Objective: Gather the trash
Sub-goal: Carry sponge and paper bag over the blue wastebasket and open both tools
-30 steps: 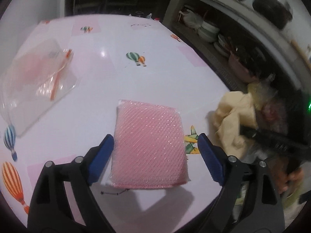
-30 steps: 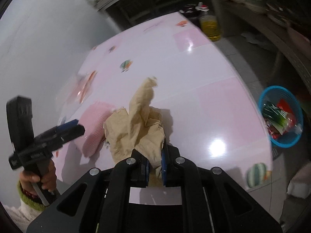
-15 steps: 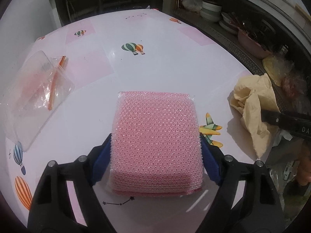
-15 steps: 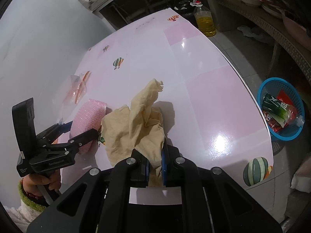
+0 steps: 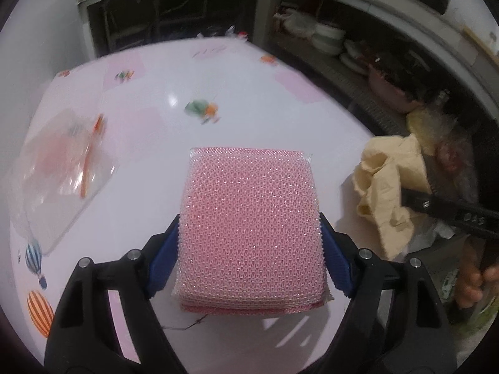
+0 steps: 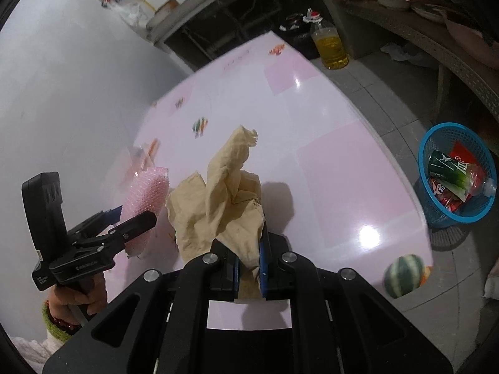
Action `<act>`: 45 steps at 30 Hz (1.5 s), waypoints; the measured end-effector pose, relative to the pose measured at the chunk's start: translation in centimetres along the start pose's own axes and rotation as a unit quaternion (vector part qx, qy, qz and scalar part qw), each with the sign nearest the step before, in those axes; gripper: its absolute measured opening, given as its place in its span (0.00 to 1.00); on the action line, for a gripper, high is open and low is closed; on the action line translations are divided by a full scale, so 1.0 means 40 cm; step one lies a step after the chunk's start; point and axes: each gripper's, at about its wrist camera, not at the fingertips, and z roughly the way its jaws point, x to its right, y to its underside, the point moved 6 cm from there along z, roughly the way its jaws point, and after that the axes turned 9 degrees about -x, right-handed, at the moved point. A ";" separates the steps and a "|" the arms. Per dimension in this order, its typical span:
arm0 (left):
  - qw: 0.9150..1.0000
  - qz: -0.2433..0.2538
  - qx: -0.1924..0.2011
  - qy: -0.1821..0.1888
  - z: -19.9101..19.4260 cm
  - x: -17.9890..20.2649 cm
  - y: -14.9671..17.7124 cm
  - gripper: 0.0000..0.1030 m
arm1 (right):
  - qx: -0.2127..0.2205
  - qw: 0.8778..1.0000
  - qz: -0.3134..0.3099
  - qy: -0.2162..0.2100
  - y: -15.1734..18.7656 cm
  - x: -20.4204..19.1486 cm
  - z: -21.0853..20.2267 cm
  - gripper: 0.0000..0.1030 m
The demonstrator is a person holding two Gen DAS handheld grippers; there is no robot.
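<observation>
The left gripper (image 5: 249,249) clamps the pink mesh sponge (image 5: 252,218) between its fingers above the table (image 5: 187,118). The right gripper (image 6: 249,268) pinches a crumpled tan paper (image 6: 218,199); a blue basket (image 6: 430,193) sits far right.

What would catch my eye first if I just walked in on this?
The pink mesh-wrapped sponge pad fills the left view, clamped in the left gripper. Beside it, the right gripper pinches a crumpled beige paper wad above the pink table. A blue plastic basket holding wrappers sits on the floor.

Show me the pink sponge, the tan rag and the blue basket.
pink sponge (image 5: 252,218), left wrist view, middle of its top face
tan rag (image 6: 224,199), right wrist view, crumpled middle
blue basket (image 6: 425,155), right wrist view, left rim
</observation>
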 end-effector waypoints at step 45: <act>0.947 -0.040 -0.249 0.200 0.724 0.778 -0.428 0.84 | 0.113 0.919 0.337 0.173 0.111 0.851 -0.216 0.09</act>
